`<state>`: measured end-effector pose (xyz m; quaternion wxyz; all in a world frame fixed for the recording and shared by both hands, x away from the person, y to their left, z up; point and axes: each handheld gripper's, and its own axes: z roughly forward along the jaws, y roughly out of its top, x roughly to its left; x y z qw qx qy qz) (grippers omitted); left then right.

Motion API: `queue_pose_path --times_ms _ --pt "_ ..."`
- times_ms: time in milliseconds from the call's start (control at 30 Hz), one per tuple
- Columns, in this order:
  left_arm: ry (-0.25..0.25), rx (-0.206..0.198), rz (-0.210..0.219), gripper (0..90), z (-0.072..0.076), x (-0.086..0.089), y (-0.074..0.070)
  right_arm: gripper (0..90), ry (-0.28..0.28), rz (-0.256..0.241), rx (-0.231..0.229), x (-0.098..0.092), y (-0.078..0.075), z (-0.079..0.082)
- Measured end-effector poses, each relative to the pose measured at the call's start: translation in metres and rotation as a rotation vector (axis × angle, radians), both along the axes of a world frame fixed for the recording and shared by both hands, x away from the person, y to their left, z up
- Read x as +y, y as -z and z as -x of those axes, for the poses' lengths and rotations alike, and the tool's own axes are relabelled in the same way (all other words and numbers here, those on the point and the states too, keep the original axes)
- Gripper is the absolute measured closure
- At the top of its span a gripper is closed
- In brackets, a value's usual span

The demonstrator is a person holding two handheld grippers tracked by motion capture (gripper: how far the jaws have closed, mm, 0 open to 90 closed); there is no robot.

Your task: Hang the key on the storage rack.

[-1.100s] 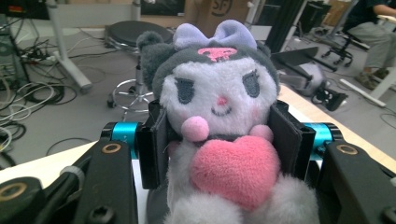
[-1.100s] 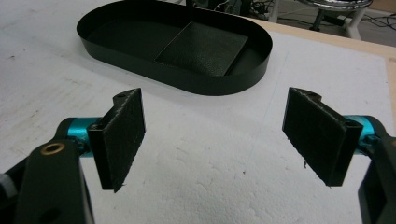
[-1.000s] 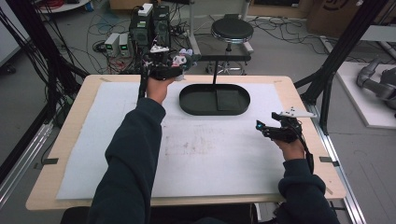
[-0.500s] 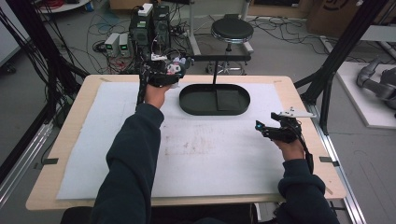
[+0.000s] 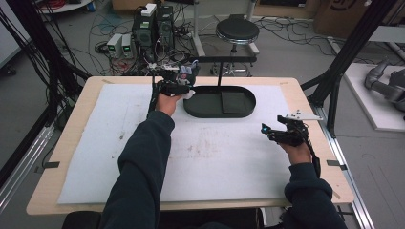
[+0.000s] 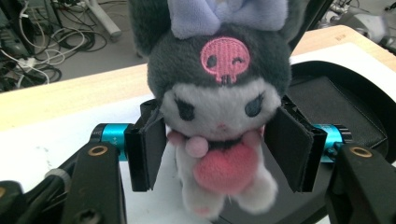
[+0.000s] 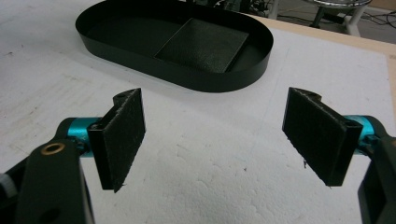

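One white mat over my table; one black oval tray at its far side; one plush doll, pinched at the head between my left gripper jaws, at the tray's left end. Right gripper idle, jaws wide apart, nothing held; to place well, I judge: carry the doll over the rim, lower, then release.

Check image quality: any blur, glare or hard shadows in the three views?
High view: soft and low-res, even light, no glare, left gripper hard to resolve. Left gripper view: plush sharp, background slightly soft. Right gripper view: tray crisp, right gripper pads sharp, faint shadows, no glare.
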<state>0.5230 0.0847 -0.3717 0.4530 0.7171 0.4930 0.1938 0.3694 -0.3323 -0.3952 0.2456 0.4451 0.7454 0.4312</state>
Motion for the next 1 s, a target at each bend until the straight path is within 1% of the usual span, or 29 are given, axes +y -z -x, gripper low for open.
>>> queue_pose_path --times_ms 33,100,167,200,267,300,400,433,533,600,667,733,767,833,867,900,933,1000 --pt "0.013 0.007 0.002 38.0 0.0 0.001 0.001 21.6 0.0 -0.002 -0.002 0.0 0.0 0.0" --pt "0.015 -0.001 0.024 36.2 0.001 0.003 0.001 21.6 -0.001 0.0 -0.003 0.0 0.0 0.0" --pt "0.006 -0.013 0.045 30.4 0.003 0.007 0.0 21.6 -0.003 0.005 -0.005 0.0 0.0 0.0" --pt "0.01 -0.016 0.047 27.8 0.003 0.01 0.0 21.6 -0.008 0.011 -0.007 0.0 0.0 0.0" --pt "0.013 -0.038 0.055 21.5 0.005 0.015 -0.004 21.6 -0.013 0.018 -0.009 0.001 0.001 0.001" --pt "0.017 -0.058 0.063 20.7 0.008 0.018 -0.006 21.5 -0.016 0.023 -0.01 0.002 0.001 0.001" --pt "0.032 -0.093 0.069 20.7 0.015 0.027 -0.012 21.5 -0.028 0.038 -0.011 0.004 0.002 0.0" --pt "0.036 -0.102 0.066 20.7 0.019 0.03 -0.013 21.5 -0.029 0.04 -0.009 0.004 0.002 0.0" --pt "0.055 -0.128 0.086 20.7 0.033 0.043 -0.015 21.5 -0.04 0.046 -0.008 0.006 0.003 0.0" --pt "0.063 -0.151 0.097 20.7 0.045 0.054 -0.016 21.5 -0.042 0.049 -0.007 0.007 0.003 0.001" --pt "0.061 -0.169 0.105 20.4 0.056 0.064 -0.017 21.4 -0.051 0.059 -0.008 0.009 0.003 0.002" --pt "0.056 -0.189 0.113 17.8 0.066 0.072 -0.018 21.4 -0.059 0.063 -0.005 0.011 0.003 0.002" --pt "0.063 -0.207 0.116 17.4 0.073 0.077 -0.019 21.4 -0.061 0.069 -0.008 0.011 0.003 0.003" --pt "0.081 -0.224 0.115 17.4 0.081 0.083 -0.02 21.4 -0.077 0.072 -0.01 0.014 0.004 0.003" --pt "0.083 -0.249 0.112 17.4 0.088 0.087 -0.021 21.4 -0.085 0.073 -0.011 0.014 0.004 0.004" --pt "0.087 -0.264 0.114 17.4 0.092 0.09 -0.022 21.4 -0.089 0.075 -0.013 0.016 0.004 0.004" --pt "0.092 -0.288 0.122 17.5 0.099 0.094 -0.023 21.4 -0.094 0.075 -0.015 0.016 0.004 0.004" --pt "0.1 -0.312 0.12 17.7 0.108 0.1 -0.022 21.4 -0.104 0.074 -0.014 0.017 0.004 0.005"
